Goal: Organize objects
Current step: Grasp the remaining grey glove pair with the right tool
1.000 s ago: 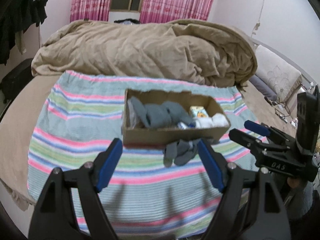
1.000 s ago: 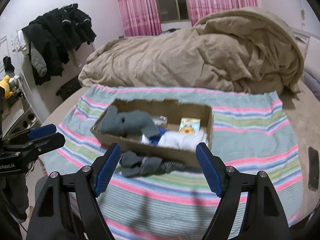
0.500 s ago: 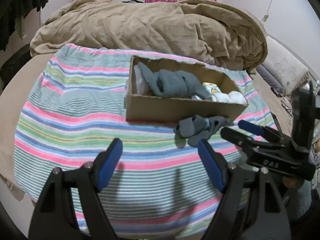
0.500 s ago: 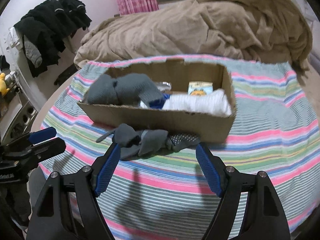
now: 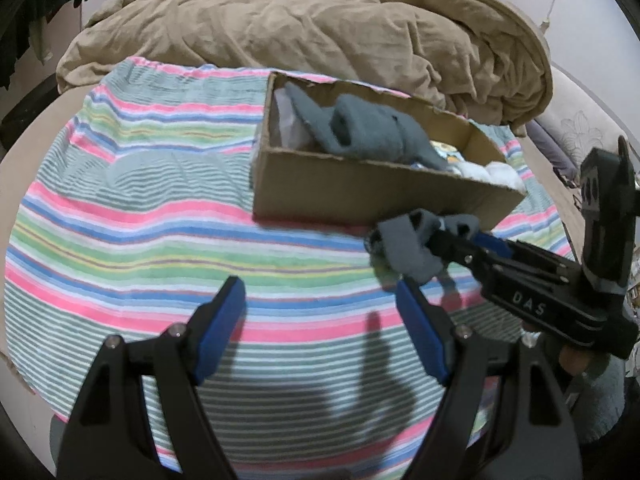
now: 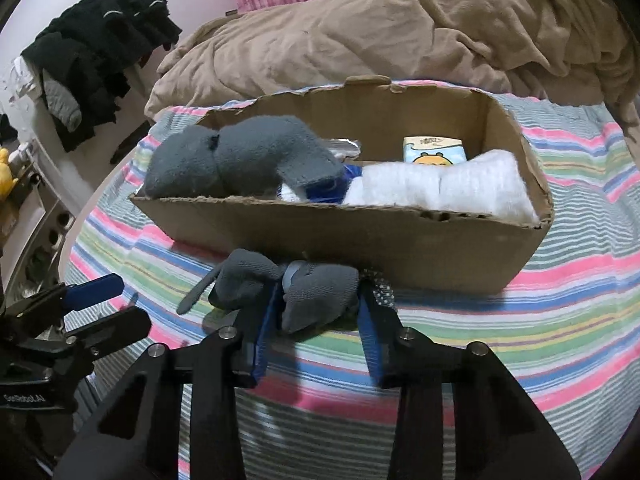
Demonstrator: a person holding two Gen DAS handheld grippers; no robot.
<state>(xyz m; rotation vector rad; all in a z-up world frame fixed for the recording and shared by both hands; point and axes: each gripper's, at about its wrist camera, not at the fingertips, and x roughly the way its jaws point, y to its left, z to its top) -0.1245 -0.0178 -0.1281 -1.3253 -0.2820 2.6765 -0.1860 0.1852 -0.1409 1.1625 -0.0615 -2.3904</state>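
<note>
A striped towel covers the bed, with a rumpled tan duvet heaped behind it and dark clothes hanging by the wall. Half a second ago the right gripper hovered wide open short of the grey socks; now it has moved in and its blue pads have narrowed onto the bundle, which lies between them on the towel, touching the front wall of the cardboard box. Whether they grip firmly cannot be told. The left gripper hangs over bare towel, jaws wide apart, near the socks. Inside the box lie grey socks, white socks and a tissue pack.
</note>
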